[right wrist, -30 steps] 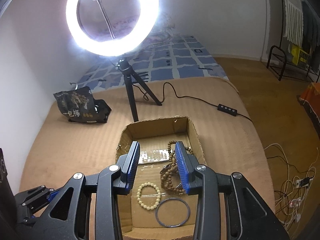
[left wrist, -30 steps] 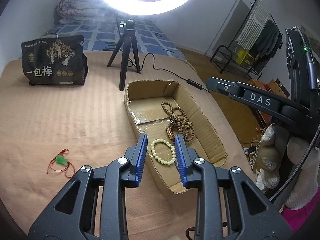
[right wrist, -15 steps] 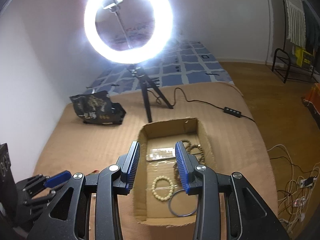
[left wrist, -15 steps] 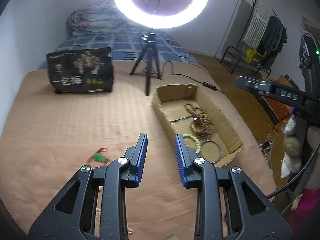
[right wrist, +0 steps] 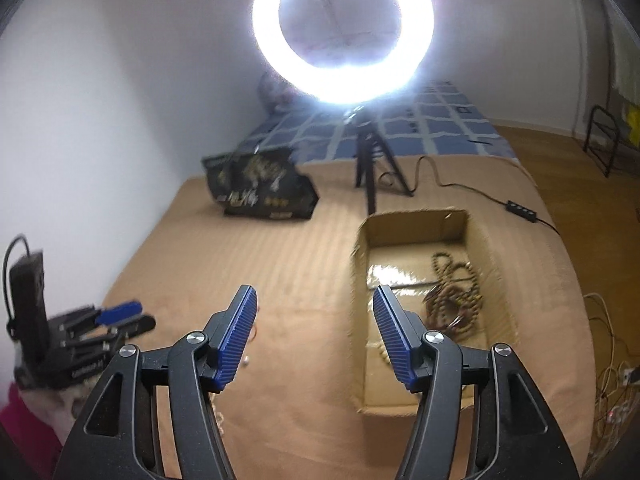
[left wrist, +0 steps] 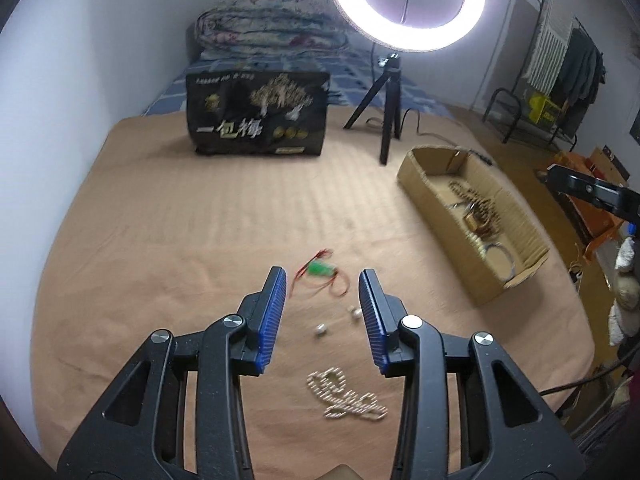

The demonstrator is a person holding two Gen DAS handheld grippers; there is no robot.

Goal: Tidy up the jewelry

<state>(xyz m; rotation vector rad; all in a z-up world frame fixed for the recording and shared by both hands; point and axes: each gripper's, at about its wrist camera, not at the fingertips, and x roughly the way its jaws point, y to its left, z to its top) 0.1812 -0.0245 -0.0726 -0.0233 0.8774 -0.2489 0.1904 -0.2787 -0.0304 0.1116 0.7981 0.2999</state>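
Note:
My left gripper (left wrist: 322, 280) is open and empty above the tan bed cover. Just beyond its tips lies a green pendant on a red cord (left wrist: 321, 269). Two small silver pieces (left wrist: 321, 330) lie between the fingers, and a pale bead chain (left wrist: 346, 394) lies below them. A cardboard box (left wrist: 436, 204) to the right holds brown bead strings (left wrist: 478, 212) and a ring bangle (left wrist: 498, 254). My right gripper (right wrist: 314, 296) is open and empty, left of the box's (right wrist: 358, 280) near wall; the brown beads (right wrist: 454, 300) show inside.
A ring light on a black tripod (left wrist: 386, 120) stands behind the box, its cable (right wrist: 480, 196) running right. A black printed bag (left wrist: 256, 120) stands at the back. Folded bedding (left wrist: 272, 32) lies against the wall. The left gripper (right wrist: 100, 320) shows at the right view's left edge.
My left gripper swung left from over the box to above the green pendant, and its jaws opened wider. My right gripper drew left off the box and opened wider.

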